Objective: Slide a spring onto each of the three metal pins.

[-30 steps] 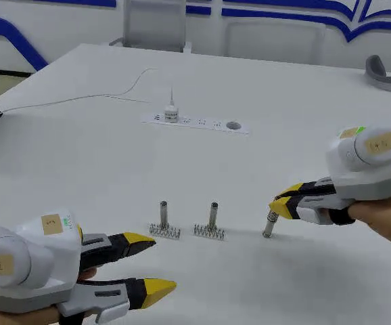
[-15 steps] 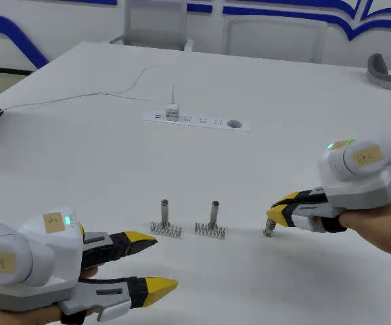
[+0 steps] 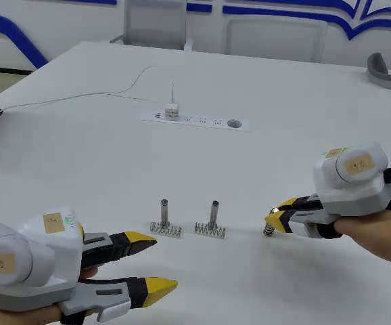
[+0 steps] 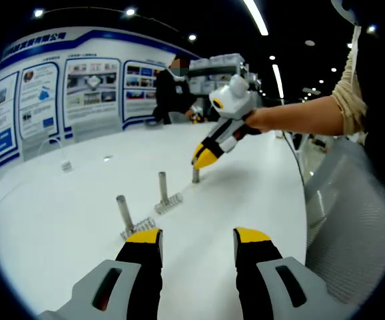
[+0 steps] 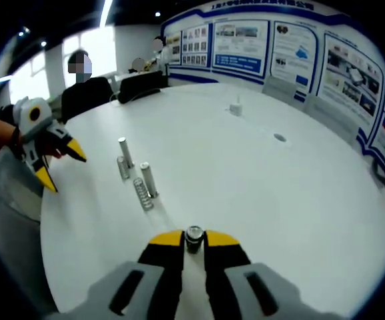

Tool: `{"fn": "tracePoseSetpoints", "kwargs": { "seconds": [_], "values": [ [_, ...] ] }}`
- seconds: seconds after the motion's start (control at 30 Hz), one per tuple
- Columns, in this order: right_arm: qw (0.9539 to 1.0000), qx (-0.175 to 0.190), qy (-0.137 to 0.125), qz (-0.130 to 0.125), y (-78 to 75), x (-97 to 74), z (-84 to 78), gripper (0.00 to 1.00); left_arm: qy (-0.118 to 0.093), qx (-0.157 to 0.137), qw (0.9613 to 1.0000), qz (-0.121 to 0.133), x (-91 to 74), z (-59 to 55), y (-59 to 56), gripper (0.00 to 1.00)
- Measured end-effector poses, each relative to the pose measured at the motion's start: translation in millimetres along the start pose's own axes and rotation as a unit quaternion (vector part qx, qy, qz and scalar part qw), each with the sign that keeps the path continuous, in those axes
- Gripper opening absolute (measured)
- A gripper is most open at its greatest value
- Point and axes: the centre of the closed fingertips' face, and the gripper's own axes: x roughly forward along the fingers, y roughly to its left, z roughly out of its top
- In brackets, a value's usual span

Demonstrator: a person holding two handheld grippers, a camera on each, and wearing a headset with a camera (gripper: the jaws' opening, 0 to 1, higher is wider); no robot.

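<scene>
Pin (image 5: 194, 235) in right gripper (image 3: 275, 219), labels (image 3: 358, 163) illegible

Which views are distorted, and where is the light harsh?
Left gripper view: fisheye bends the white table, strip lights glare. Right gripper view: equally bent; the right tool, shut on a grey metal pin, looms large. Head view: straight, even light, faint shadows.
</scene>
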Motion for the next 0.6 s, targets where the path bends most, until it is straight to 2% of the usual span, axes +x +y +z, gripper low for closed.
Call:
{"fn": "tracePoseSetpoints", "kwargs": {
  "seconds": [0.6],
  "values": [
    [1.0000,-0.003,-0.002,-0.004,-0.3,-2.6,-2.3,0.19,-0.003,0.001,1.0000,0.000,-0.2,2.1,0.3,0.44]
  ]
}}
